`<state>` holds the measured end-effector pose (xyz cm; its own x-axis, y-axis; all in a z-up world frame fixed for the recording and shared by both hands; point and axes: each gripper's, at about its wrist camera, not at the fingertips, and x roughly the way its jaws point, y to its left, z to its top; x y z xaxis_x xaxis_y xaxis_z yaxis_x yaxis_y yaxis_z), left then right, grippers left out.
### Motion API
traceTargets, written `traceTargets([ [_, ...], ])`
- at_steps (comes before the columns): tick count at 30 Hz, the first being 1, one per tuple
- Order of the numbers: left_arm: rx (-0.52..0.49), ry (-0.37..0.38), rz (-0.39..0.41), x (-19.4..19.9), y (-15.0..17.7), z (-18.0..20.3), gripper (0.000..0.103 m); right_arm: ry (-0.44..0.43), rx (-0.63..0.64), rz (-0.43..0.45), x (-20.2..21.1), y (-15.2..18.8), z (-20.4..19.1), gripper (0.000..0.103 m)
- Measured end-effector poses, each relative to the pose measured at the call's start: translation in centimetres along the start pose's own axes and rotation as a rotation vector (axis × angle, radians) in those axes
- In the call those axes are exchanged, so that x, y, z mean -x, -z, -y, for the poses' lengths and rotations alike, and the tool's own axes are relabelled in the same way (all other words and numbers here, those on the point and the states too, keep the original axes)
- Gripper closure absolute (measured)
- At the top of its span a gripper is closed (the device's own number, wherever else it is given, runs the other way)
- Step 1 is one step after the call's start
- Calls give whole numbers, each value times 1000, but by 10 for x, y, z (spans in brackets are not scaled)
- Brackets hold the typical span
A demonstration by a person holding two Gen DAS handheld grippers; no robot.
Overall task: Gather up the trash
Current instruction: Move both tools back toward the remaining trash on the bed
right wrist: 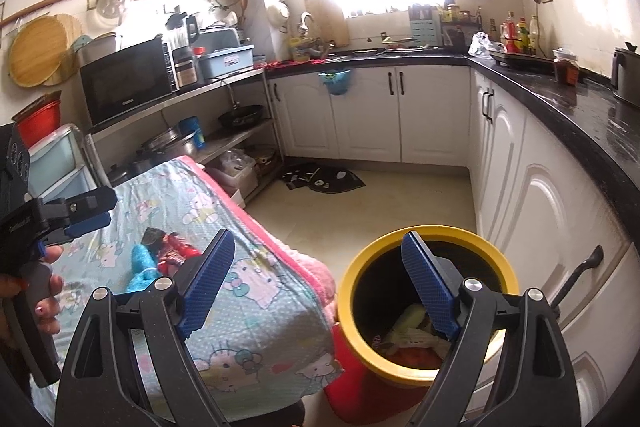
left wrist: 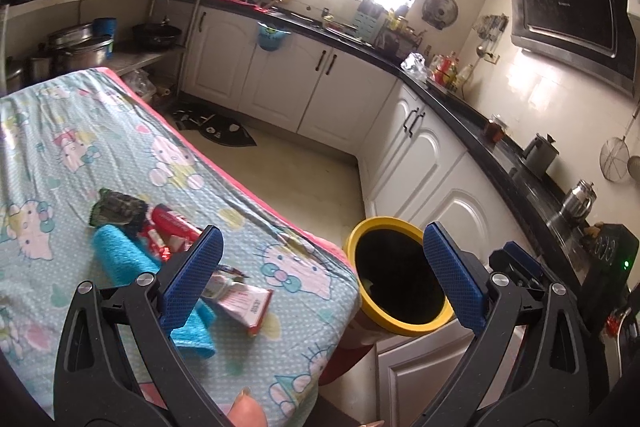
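Bin (right wrist: pixel 424 307) mouth unobstructed; table edge (right wrist: pixel 316 291) just beside.

The left tongs (left wrist: pixel 322 267) are gaping wide, holding nothing. The right tongs (right wrist: pixel 320 283) are likewise spread apart and gripping nothing.

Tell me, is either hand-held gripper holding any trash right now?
No. The left hand-held gripper and right hand-held gripper are both open and empty.

Left tool (left wrist: pixel 322 277) gapes empty between wrappers (left wrist: pixel 168 231) and bin (left wrist: pixel 398 277).
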<state>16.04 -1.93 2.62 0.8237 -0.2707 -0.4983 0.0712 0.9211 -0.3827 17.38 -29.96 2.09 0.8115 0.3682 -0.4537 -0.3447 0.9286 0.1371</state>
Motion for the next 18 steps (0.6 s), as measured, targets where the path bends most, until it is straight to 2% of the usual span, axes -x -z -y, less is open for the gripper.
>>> traceTargets([
  [18, 93, -99, 74, 34, -16, -63, 11, -112, 99, -48, -17, 4, -56, 20],
])
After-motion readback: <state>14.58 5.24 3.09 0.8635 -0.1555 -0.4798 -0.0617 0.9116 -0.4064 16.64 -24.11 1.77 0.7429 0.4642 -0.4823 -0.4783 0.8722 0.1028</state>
